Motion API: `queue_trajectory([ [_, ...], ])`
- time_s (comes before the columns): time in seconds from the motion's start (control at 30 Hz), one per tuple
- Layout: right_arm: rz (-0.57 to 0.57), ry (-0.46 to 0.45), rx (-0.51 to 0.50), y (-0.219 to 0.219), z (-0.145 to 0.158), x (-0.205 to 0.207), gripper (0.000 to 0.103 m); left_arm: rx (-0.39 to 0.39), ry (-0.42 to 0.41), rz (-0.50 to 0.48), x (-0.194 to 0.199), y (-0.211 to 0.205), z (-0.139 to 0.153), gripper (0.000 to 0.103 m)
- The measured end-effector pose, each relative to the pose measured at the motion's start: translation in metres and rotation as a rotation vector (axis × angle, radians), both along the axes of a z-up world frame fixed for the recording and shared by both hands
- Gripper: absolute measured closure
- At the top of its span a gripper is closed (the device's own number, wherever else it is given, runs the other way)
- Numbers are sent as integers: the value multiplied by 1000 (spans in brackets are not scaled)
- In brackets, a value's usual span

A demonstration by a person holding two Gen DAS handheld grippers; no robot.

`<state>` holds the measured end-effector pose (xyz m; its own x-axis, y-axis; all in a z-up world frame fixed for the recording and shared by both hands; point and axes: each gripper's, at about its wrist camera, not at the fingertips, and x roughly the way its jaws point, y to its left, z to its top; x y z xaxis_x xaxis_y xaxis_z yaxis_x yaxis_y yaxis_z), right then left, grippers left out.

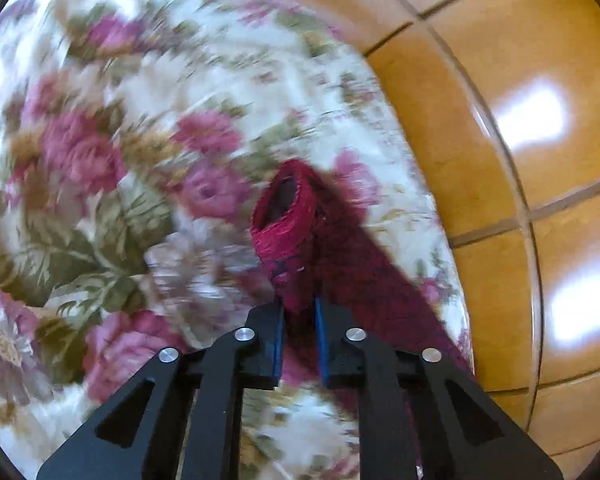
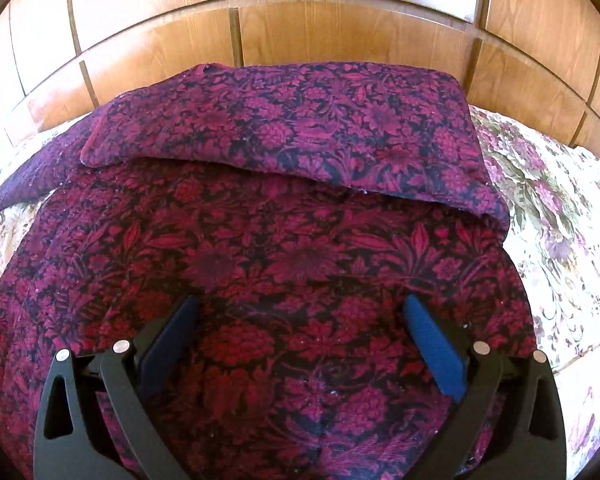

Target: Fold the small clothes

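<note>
A dark red garment with a black flower pattern [image 2: 292, 248] lies spread on a flowered bedcover [image 2: 560, 216], its far part folded back toward me in a flap [image 2: 300, 132]. In the left wrist view my left gripper [image 1: 299, 308] is shut on a bunched edge of that red garment [image 1: 286, 224], which stands up from between the blue pads as a curled tube. In the right wrist view my right gripper [image 2: 300, 308] hovers just above the middle of the cloth, its jaws wide open with nothing between them.
A glossy wooden headboard [image 2: 340, 36] with grooved panels runs along the far side of the bed. The same wood [image 1: 520, 120] fills the right of the left wrist view. The flowered bedcover [image 1: 120, 160] extends left of the held cloth.
</note>
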<state>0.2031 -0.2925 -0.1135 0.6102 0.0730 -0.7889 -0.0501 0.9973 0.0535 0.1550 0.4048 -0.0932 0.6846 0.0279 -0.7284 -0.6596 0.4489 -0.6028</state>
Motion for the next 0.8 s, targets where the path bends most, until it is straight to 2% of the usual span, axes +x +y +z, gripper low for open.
queue_trajectory([
  [0.07, 0, 0, 1, 0, 0, 0, 2, 40, -100, -63, 5, -24, 34, 92],
  [0.13, -1, -1, 0, 0, 0, -1, 2, 92, -166, -135, 7, -49, 62, 92],
  [0.2, -1, -1, 0, 0, 0, 0, 2, 156, -262, -260, 13, -96, 98, 92],
  [0.27, 0, -2, 0, 0, 0, -1, 2, 214, -318, -399, 20, -149, 119, 92],
  [0.33, 0, -2, 0, 0, 0, 0, 2, 258, -350, -546, 25, -204, 128, 92],
  [0.37, 0, -2, 0, 0, -1, 0, 2, 277, -356, -649, 27, -244, 127, 92],
  [0.43, 1, -2, 3, -1, -1, 0, 2, 318, -353, -769, 31, -294, 122, 92],
  [0.5, 1, -2, 5, -1, 0, -1, 2, 339, -320, -906, 32, -354, 104, 92],
  [0.57, 1, -3, 8, -1, -1, -1, 2, 342, -273, -1003, 35, -396, 83, 86],
  [0.6, 1, -3, 12, -1, -1, -1, 2, 344, -245, -1043, 36, -413, 71, 75],
  [0.63, 2, -3, 15, -2, 0, -1, 2, 343, -221, -1073, 38, -422, 63, 72],
  [0.7, 2, -4, 20, -2, 0, -2, 2, 380, -162, -1107, 32, -441, 50, 72],
  [0.77, 1, -4, 27, -3, 0, -2, 2, 388, -156, -1111, 23, -438, 46, 60],
  [0.8, 2, -3, 29, -3, 0, -2, 2, 373, -169, -1108, 18, -433, 47, 40],
])
